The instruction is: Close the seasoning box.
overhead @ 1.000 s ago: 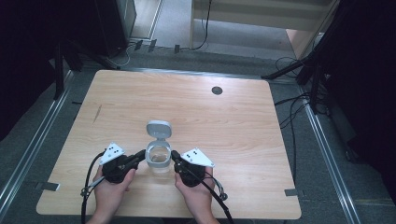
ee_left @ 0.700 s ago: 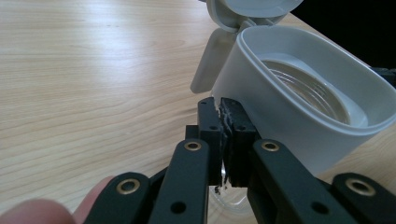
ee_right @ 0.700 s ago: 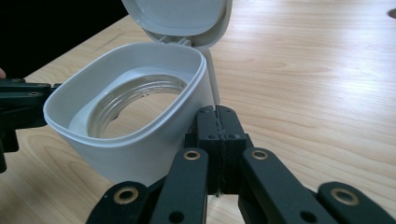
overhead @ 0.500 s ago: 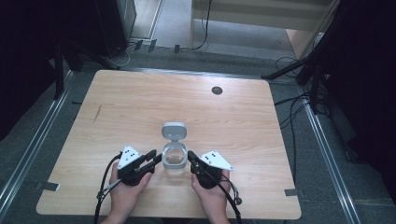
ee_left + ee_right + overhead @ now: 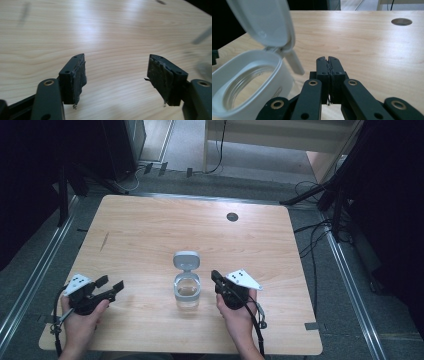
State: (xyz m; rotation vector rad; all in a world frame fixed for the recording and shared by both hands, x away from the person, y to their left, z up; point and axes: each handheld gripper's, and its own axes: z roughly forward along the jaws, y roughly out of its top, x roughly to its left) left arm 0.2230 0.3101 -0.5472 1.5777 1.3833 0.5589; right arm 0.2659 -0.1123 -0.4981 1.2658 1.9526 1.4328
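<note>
Item: clear jar (image 5: 187, 293) w/ white collar and hinged white lid (image 5: 186, 259), stood upright on wooden table (image 5: 150, 230), near-centre, slightly toward near edge. Lid was flipped open, tilted back on far side of jar, still attached at hinge. In right gripper view jar (image 5: 247, 82) sat at left, mouth open, glass interior visible, contents not discernible; lid (image 5: 262, 22) rose above it, a white tab hanging down from hinge area. Right gripper (image 5: 216, 277) lay just right of jar, close but apart from it, jaws pressed together w/ nothing between; same seen in right gripper view (image 5: 330, 63), pads meeting flat. Right hand (image 5: 237, 312) held it from near edge, cable trailing toward near right. Left gripper (image 5: 110, 285) sat well left of jar, near table's near-left corner, jaws spread wide, nothing between; left gripper view confirmed gap (image 5: 116, 72) over bare wood, pads (image 5: 80, 75) worn and frayed. Left hand (image 5: 80, 320) gripped it from below. Grey three-cornered plates topped both grippers. Far side of table: round cable hole (image 5: 232, 216), right of centre. Grey floor (image 5: 190, 150) beyond the table.
</note>
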